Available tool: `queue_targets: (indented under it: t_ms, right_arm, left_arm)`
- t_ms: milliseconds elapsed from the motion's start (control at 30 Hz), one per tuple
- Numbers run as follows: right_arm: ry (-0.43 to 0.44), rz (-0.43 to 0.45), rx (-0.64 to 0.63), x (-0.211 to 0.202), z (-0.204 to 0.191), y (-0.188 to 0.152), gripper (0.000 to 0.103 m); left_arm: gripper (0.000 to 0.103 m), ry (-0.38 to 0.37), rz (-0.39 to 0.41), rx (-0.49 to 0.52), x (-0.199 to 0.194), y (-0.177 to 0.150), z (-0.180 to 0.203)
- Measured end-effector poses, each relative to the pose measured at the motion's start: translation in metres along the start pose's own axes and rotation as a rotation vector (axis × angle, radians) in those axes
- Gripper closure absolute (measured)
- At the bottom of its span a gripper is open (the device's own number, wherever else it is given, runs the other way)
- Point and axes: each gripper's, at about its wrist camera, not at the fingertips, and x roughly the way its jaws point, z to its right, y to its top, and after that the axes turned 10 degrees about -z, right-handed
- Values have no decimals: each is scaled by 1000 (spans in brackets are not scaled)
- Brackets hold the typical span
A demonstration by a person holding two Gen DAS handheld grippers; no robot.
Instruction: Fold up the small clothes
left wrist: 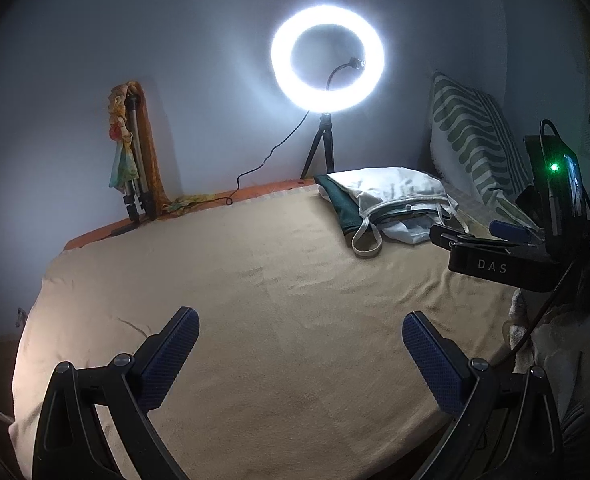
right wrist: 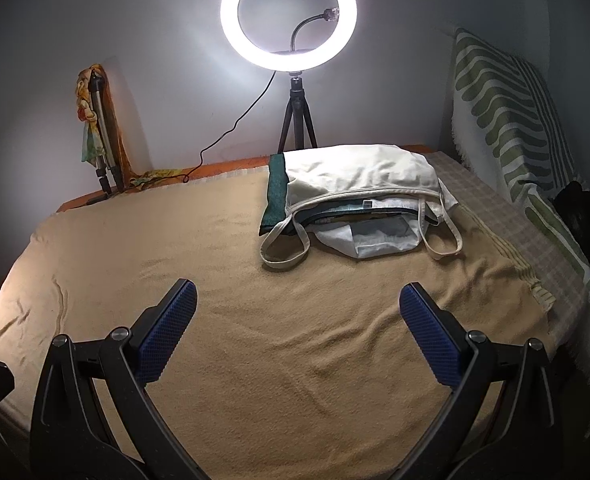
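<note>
A cream tote bag (right wrist: 359, 178) lies on its side at the far end of a tan blanket (right wrist: 255, 320), its mouth facing me, with folded light cloth (right wrist: 369, 240) and dark cloth inside. A dark green cloth (right wrist: 276, 196) lies under its left side. The bag also shows in the left wrist view (left wrist: 391, 192). My right gripper (right wrist: 298, 308) is open and empty above the blanket, short of the bag. My left gripper (left wrist: 301, 336) is open and empty over bare blanket (left wrist: 255, 300). The right gripper's body (left wrist: 503, 264) shows at the right of the left wrist view.
A lit ring light on a tripod (right wrist: 289, 14) stands behind the bag by the wall. A folded tripod with a colourful scarf (right wrist: 99, 120) leans at the back left. A green-striped cushion (right wrist: 507, 108) stands along the right side. A cable (right wrist: 231, 128) runs across the back edge.
</note>
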Motion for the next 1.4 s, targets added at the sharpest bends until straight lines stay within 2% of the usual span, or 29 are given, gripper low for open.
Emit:
queue_targets:
  t_ms: [500, 833, 1400]
  right_arm:
    - [2, 34, 8, -7, 3, 3, 0]
    - [3, 42, -4, -9, -1, 3, 0]
    - [8, 41, -8, -9, -3, 4, 0]
  left_arm:
    - [0, 63, 76, 32, -21, -1, 5]
    - [0, 111, 67, 17, -21, -2, 2]
    - [0, 121, 63, -9, -22, -4, 1]
